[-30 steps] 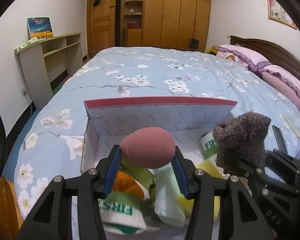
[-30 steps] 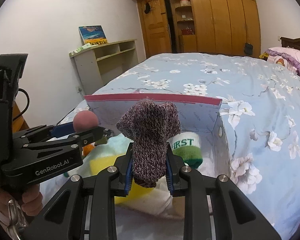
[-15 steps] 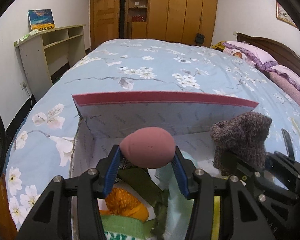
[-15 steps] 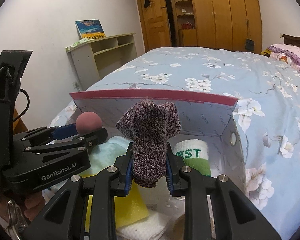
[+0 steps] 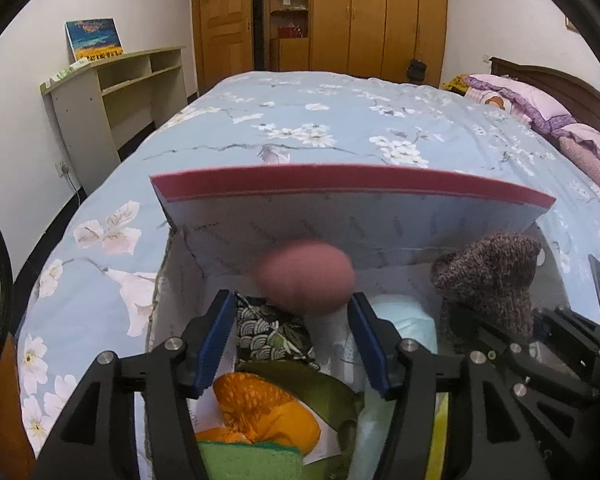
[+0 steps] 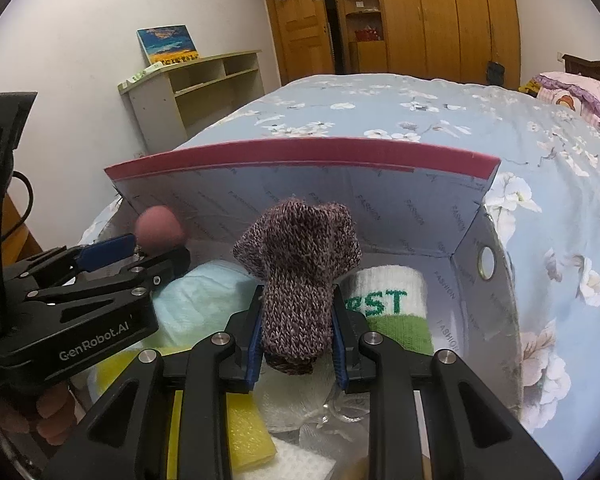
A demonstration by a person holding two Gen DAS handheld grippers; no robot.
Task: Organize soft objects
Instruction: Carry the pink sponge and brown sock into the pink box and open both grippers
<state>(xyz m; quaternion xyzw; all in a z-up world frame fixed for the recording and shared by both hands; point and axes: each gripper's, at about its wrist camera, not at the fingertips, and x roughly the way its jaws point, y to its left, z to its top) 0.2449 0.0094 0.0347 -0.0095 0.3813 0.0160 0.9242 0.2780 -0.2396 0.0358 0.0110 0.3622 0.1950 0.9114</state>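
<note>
Both grippers have sunk nearer the open white box (image 6: 466,236) on the bed (image 5: 340,132). The left gripper (image 5: 292,340) has just been opening, its fingers clear of the blurred pink egg-shaped sponge (image 5: 305,278) between them; the right gripper (image 6: 296,330) pinches the brown knitted sock (image 6: 298,276) above the box.

The left gripper (image 5: 292,334) fingers have just spread, freeing the pink sponge (image 5: 305,276).

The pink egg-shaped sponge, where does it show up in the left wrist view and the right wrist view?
Left wrist view: the pink sponge sits blurred at centre, just ahead of the left claw, whose jaws have just been opening.
Right wrist view: it is at left, above the left claw's tip.
Shared landmark: the box's red-edged flap behind it.
</note>
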